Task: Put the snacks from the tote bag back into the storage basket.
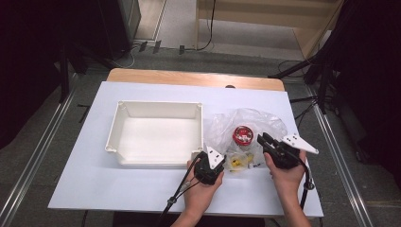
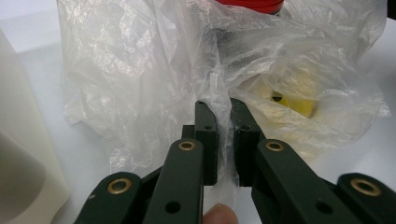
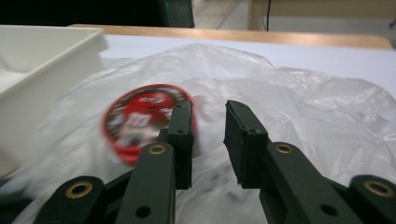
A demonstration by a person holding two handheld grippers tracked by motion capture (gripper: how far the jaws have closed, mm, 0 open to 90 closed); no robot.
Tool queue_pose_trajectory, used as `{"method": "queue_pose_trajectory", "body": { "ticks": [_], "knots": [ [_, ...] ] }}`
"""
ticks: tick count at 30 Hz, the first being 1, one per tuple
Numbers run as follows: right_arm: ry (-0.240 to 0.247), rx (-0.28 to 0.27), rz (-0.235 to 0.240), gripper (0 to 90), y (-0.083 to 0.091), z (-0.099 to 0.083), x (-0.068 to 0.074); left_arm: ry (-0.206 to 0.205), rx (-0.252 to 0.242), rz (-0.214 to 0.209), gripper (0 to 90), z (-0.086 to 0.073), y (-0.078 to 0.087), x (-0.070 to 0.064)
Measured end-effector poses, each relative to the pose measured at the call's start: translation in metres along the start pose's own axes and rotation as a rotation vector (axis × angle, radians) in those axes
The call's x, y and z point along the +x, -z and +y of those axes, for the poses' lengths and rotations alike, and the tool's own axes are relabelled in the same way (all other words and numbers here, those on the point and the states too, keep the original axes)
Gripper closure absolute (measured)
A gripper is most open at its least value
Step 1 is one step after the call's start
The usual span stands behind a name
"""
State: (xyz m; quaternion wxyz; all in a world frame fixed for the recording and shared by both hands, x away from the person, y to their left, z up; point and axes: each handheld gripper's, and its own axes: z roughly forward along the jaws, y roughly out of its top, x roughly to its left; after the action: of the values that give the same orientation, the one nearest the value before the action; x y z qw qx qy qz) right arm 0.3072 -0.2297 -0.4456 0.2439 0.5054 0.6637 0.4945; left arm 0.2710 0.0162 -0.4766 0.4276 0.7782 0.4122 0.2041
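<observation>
- High view: we have the clear plastic bag (image 1: 246, 130) on the white table (image 1: 94, 179), just right of the empty white bin (image 1: 156, 135). A red-lidded can (image 1: 242, 135) and a small yellow item (image 1: 235, 162) sit inside the bag. Left tool (image 1: 211, 161) is at the bag's near-left edge, close to the bin's corner. Right tool (image 1: 265, 140) is at the bag's right side, next to the can.
- Left gripper view: our left tool (image 2: 219, 119) is nearly closed, with a fold of bag film pinched between its jaws. So the bag is gripped on this side. Yellow item (image 2: 299, 103) shows through the film just beyond; the can's red edge (image 2: 250, 4) is at the top, bin wall (image 2: 23, 154) at the left.
- Right gripper view: our right tool (image 3: 208, 126) is partly open, jaws apart with nothing between them. It sits low over the bag (image 3: 303, 102), can lid (image 3: 140, 119) just left of its left jaw. Frame is blurred, so we can't tell if a jaw touches the film.
- Status, our read: early. One side of the bag is held; nothing is out yet and the bin (image 3: 42, 60) is empty. Left to do: right tool needs a hold, then open the bag and move the can and yellow item, probably to the bin.
</observation>
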Motion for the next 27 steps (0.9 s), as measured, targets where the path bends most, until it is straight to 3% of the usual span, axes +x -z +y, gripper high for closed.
{"method": "queue_pose_trajectory", "body": {
  "ticks": [3, 6, 7, 9, 11, 12, 14, 17, 18, 19, 20, 21, 23, 27],
  "knots": [
    [-0.063, 0.046, -0.018, 75.5, -0.020, 0.001, -0.012, 0.010, -0.004, -0.006, 85.3, 0.000, 0.000, 0.001],
    [-0.111, 0.126, -0.061, 79.3, -0.038, -0.001, -0.023, 0.010, -0.004, -0.005, 85.0, 0.000, 0.000, 0.001],
    [-0.130, 0.185, -0.096, 81.1, -0.047, -0.003, -0.034, 0.012, -0.005, -0.005, 84.9, 0.000, 0.000, 0.001],
    [-0.134, 0.211, -0.119, 81.3, -0.050, -0.005, -0.039, 0.013, -0.005, -0.004, 84.8, 0.000, 0.000, 0.001],
    [-0.182, 0.238, -0.126, 81.1, -0.053, -0.010, -0.052, 0.015, -0.005, -0.006, 84.4, 0.000, 0.000, 0.001],
    [-0.182, 0.238, -0.126, 81.1, -0.053, -0.010, -0.052, 0.016, -0.004, -0.006, 84.4, 0.000, 0.000, 0.001],
    [-0.152, 0.183, -0.144, 75.8, -0.044, -0.007, -0.049, 0.014, -0.001, -0.006, 84.4, 0.000, 0.000, 0.001],
    [-0.097, 0.044, -0.106, 61.4, -0.020, 0.007, -0.036, 0.014, -0.001, -0.007, 84.4, 0.000, 0.000, 0.001],
    [-0.058, -0.012, -0.052, 56.0, -0.006, 0.014, -0.025, 0.014, -0.001, -0.007, 84.4, 0.000, 0.000, 0.001],
    [-0.058, -0.012, -0.052, 56.0, -0.006, 0.014, -0.025, 0.014, -0.002, -0.007, 84.4, 0.000, 0.000, 0.001],
    [-0.024, -0.023, 0.037, 52.3, 0.002, 0.017, -0.015, 0.016, -0.003, -0.008, 84.5, 0.000, 0.000, 0.001],
    [-0.024, -0.023, 0.037, 52.3, 0.002, 0.017, -0.015, 0.018, -0.002, -0.009, 84.5, 0.000, 0.000, 0.001],
    [0.004, -0.008, 0.093, 50.3, 0.004, 0.017, -0.004, 0.018, -0.002, -0.010, 84.5, 0.000, 0.000, 0.001],
    [0.046, 0.034, 0.094, 43.6, -0.004, 0.009, 0.007, 0.018, 0.002, -0.011, 84.4, 0.000, 0.000, 0.002]
  ]
}}
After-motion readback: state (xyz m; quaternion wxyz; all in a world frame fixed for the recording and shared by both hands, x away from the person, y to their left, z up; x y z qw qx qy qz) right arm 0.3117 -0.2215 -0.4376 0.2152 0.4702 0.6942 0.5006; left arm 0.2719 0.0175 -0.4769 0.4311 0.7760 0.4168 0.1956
